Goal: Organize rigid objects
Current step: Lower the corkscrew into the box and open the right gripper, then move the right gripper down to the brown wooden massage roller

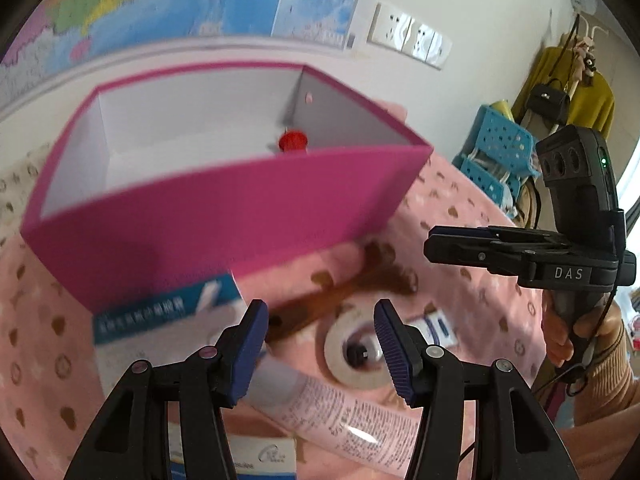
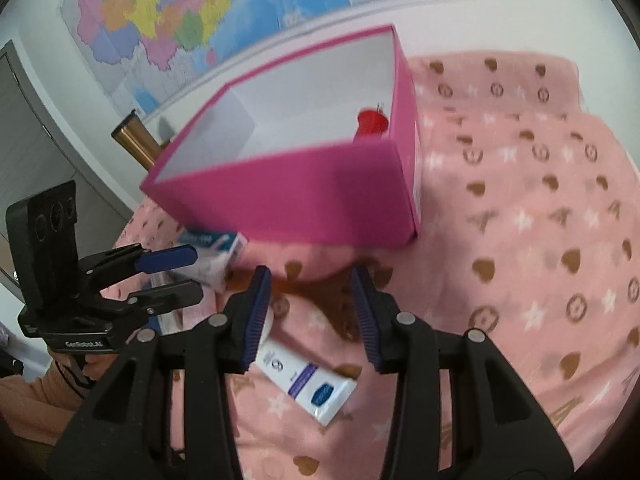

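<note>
Both grippers empty, fingers spread, over pink blanket.
Left gripper (image 1: 320,344) above tape roll (image 1: 354,354) & pink tube (image 1: 340,412); right gripper (image 2: 310,316) above white tube (image 2: 308,384). Pink box (image 2: 288,196) behind holds red item (image 2: 372,122); blue-white carton (image 1: 160,320) touching box front.

An open pink box (image 2: 304,196) holds a red object (image 2: 372,122); tape roll (image 1: 352,364), tubes and cartons lie before it.

Right hand-held gripper (image 2: 312,312) agape above white tube (image 2: 308,384); pink box (image 2: 304,196) beyond.
</note>
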